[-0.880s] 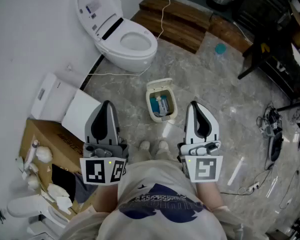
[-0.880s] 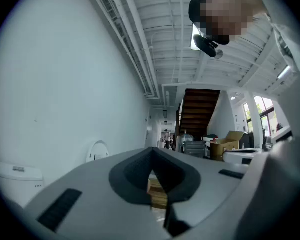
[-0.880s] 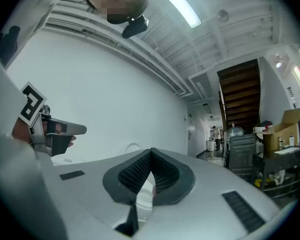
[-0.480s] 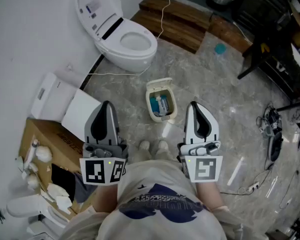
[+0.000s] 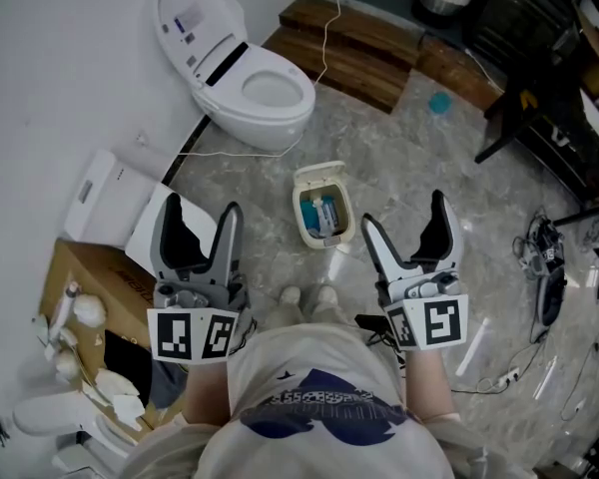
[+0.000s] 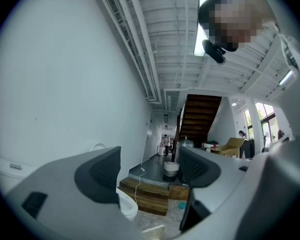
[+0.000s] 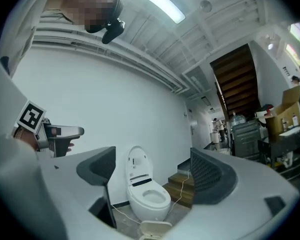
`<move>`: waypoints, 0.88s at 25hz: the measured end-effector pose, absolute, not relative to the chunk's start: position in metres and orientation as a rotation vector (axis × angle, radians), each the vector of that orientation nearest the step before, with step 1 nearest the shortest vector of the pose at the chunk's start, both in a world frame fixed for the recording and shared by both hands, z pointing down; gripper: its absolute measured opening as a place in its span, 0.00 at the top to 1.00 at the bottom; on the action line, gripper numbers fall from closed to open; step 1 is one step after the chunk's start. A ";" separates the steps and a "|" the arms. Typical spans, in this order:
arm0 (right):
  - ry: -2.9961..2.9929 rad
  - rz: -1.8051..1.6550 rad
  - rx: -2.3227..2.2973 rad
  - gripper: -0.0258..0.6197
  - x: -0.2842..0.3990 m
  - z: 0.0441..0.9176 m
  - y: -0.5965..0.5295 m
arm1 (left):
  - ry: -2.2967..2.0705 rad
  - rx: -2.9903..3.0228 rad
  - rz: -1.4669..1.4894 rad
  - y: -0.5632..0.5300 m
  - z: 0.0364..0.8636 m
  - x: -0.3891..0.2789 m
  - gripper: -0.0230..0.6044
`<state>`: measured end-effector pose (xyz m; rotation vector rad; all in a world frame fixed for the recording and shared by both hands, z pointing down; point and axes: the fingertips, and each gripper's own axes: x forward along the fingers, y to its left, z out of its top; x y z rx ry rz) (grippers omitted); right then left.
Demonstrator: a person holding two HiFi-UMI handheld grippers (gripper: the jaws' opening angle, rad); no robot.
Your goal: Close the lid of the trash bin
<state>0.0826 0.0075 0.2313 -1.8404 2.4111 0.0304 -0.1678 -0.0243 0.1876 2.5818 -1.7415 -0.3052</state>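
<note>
Bin (image 5: 322,218) on floor just ahead of feet, between both grippers, well below them. Lid (image 5: 317,175) stands open on far side (toward toilet (image 5: 250,88)). Left gripper (image 5: 203,208), right gripper (image 5: 403,213): jaws wide apart, empty. Right looks nearer.

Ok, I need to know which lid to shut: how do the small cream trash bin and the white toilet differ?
The small cream trash bin is far smaller than the white toilet. The bin stands out on the grey floor; the toilet stands by the white wall. The bin holds blue and white rubbish; the toilet's bowl looks empty. Both have their lids up.
</note>
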 end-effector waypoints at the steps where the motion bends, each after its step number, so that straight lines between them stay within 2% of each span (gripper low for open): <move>1: 2.399 0.043 -1.860 0.25 0.091 0.230 0.008 | -1.758 2.579 -0.314 -0.025 0.184 -0.173 0.41; 7: 2.341 0.076 -1.954 0.29 0.133 0.231 0.017 | -1.805 2.550 -0.276 -0.030 0.188 -0.184 0.42; 16: 2.353 0.058 -1.956 0.31 0.174 0.242 0.018 | -1.767 2.562 -0.201 -0.029 0.197 -0.132 0.42; 22: 2.381 0.030 -1.935 0.33 0.182 0.257 0.000 | -1.794 2.512 -0.138 -0.029 0.213 -0.131 0.42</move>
